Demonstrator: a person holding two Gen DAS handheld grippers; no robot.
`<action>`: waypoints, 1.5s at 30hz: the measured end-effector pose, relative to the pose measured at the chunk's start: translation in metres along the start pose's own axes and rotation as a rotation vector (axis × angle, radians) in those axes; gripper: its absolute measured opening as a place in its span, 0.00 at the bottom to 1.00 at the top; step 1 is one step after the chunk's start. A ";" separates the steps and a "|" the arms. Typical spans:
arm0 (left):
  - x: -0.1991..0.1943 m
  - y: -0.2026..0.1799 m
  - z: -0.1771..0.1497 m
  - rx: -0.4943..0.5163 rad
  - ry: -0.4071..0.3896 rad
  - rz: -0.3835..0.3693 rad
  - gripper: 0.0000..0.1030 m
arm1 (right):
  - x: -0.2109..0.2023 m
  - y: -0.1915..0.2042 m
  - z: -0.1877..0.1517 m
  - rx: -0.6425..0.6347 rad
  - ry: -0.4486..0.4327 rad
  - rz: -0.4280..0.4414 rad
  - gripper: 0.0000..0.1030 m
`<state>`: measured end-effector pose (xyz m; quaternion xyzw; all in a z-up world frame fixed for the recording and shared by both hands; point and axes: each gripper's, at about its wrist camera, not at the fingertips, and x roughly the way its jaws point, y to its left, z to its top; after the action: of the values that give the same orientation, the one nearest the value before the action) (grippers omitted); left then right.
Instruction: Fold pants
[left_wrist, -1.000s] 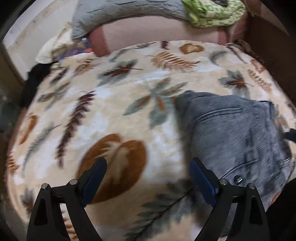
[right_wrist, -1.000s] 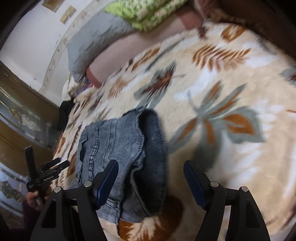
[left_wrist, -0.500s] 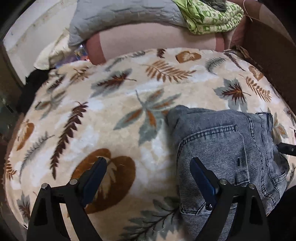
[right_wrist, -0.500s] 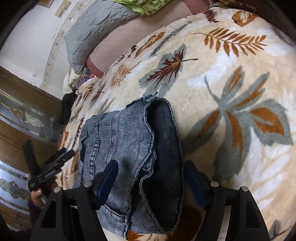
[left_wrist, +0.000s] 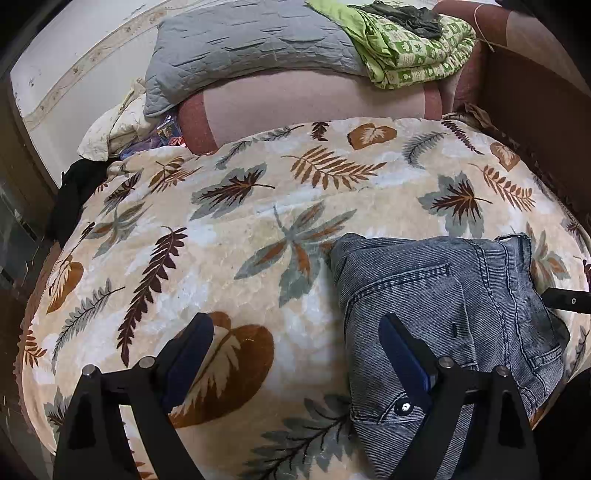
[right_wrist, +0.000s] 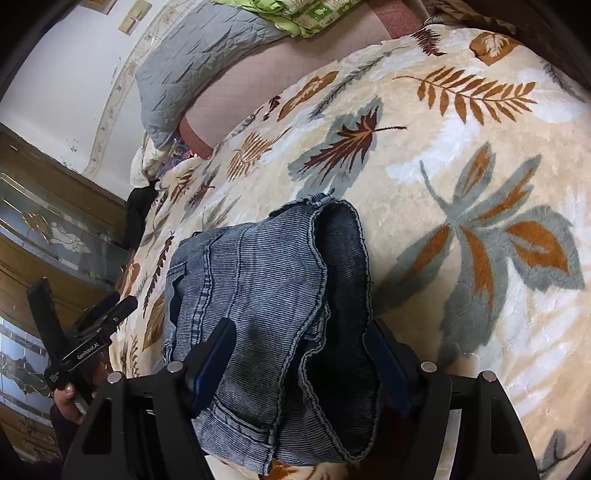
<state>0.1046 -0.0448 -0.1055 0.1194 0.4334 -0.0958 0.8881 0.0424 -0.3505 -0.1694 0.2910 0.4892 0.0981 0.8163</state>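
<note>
Spread across the bed, a cream blanket (left_wrist: 229, 258) printed with brown and grey leaves fills most of what I see. Beyond it, a grey quilted pillow (left_wrist: 240, 44) and a folded green cloth (left_wrist: 413, 51) rest on a pink bolster (left_wrist: 314, 99) against the wall.

My pants (left_wrist: 443, 306), grey-blue ribbed denim, lie folded into a compact bundle on the blanket near its close edge. In my left view a back pocket faces up; in my right view the hemmed leg ends (right_wrist: 343, 332) lie on top, their dark inside showing.

My left tool (left_wrist: 295, 354) stands wide with nothing gripped: one finger is over bare blanket, the other over the bundle's edge. My right tool (right_wrist: 303, 365) also stands wide, its fingers (right_wrist: 216, 354) straddling the bundle without pressing on it. From the right view, my left hand (right_wrist: 70, 398) holds its tool off beside the bed.
</note>
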 end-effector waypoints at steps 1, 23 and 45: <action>0.000 0.000 0.000 0.000 0.001 -0.001 0.89 | 0.000 -0.001 -0.001 0.000 0.001 0.000 0.74; 0.014 -0.006 0.005 -0.079 0.069 -0.145 0.89 | -0.023 0.002 -0.005 -0.034 -0.123 0.065 0.74; 0.014 -0.103 0.110 -0.033 -0.122 -0.075 0.89 | -0.074 -0.034 0.004 -0.092 -0.331 -0.059 0.74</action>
<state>0.1667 -0.1762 -0.0646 0.0824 0.3842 -0.1291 0.9105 0.0047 -0.4126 -0.1330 0.2509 0.3515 0.0474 0.9007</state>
